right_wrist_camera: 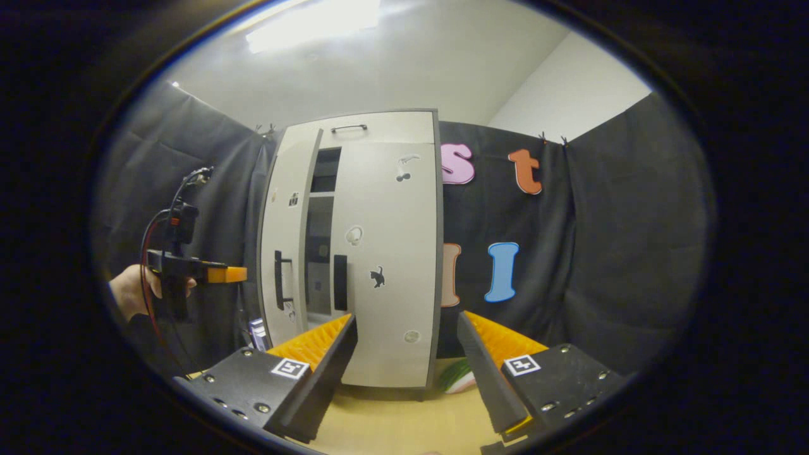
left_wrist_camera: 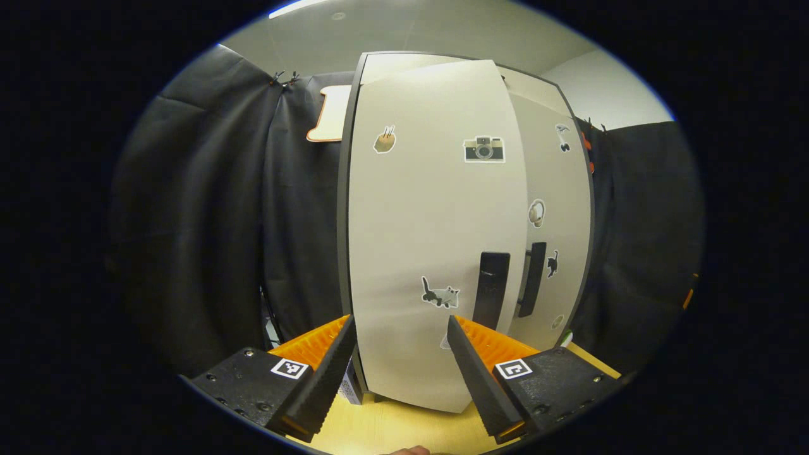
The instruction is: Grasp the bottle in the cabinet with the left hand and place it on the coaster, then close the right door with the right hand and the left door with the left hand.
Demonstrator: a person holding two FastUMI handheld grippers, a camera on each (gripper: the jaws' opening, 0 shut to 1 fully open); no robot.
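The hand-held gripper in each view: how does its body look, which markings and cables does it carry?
Each hand-held gripper, left and right, has two wedge fingers on black bolted blocks, each bearing a square black-and-white marker. Seen from the right gripper view, the left one has a black body, an orange part and red and black cables.

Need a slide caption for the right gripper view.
Right tool open before the cabinet: right door shut, left door ajar, left tool approaching.
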